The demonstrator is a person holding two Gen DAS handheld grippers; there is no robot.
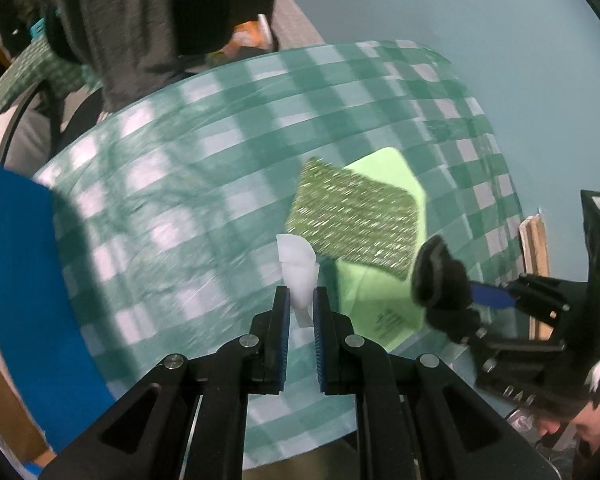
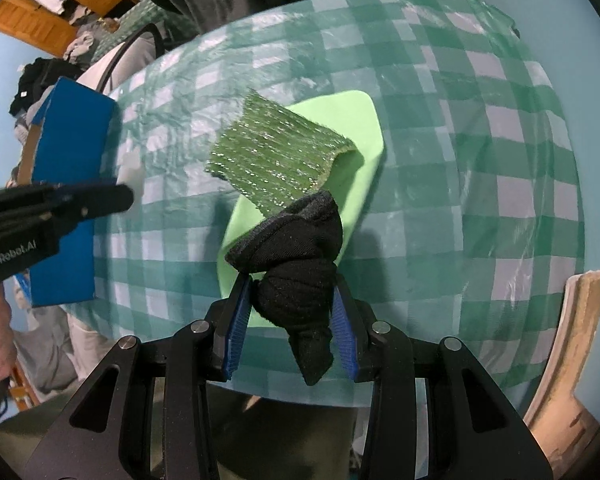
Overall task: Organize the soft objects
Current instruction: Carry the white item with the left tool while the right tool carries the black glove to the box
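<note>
**Both grippers loaded above the checked table**

Nearest the left camera, the left gripper [image 1: 301, 300] has its two blue-padded fingers drawn almost together on a small white piece [image 1: 298, 268] of soft material, which sticks up past the fingertips. It hangs above the table [image 1: 160, 208], which is covered by a green-and-white checked cloth. In the right wrist view the same gripper [image 2: 128, 196] comes in from the left edge, its tip just in front of the blue box [image 2: 70, 152] that stands on the table's left side; the white piece shows there only as a pale blur.

The right gripper [image 2: 292, 312] is partly open, its fingers pressed on either side of a bundled black cloth [image 2: 296, 256], possibly a rolled sock. The bundle bulges above the fingertips and a tail of it hangs down between the fingers. From the left camera this gripper [image 1: 480, 300] appears at the right, carrying the black bundle [image 1: 440, 276] beside the table edge.

On the middle of the table lies a pale green mat [image 2: 340, 120]. A glittery dark green scrubbing pad [image 2: 276, 152] rests on it, overhanging the mat's left side. The black cloth is held just in front of the pad, above the mat's near end.

A person in a grey top [image 1: 132, 20] stands at the far side of the table.
</note>
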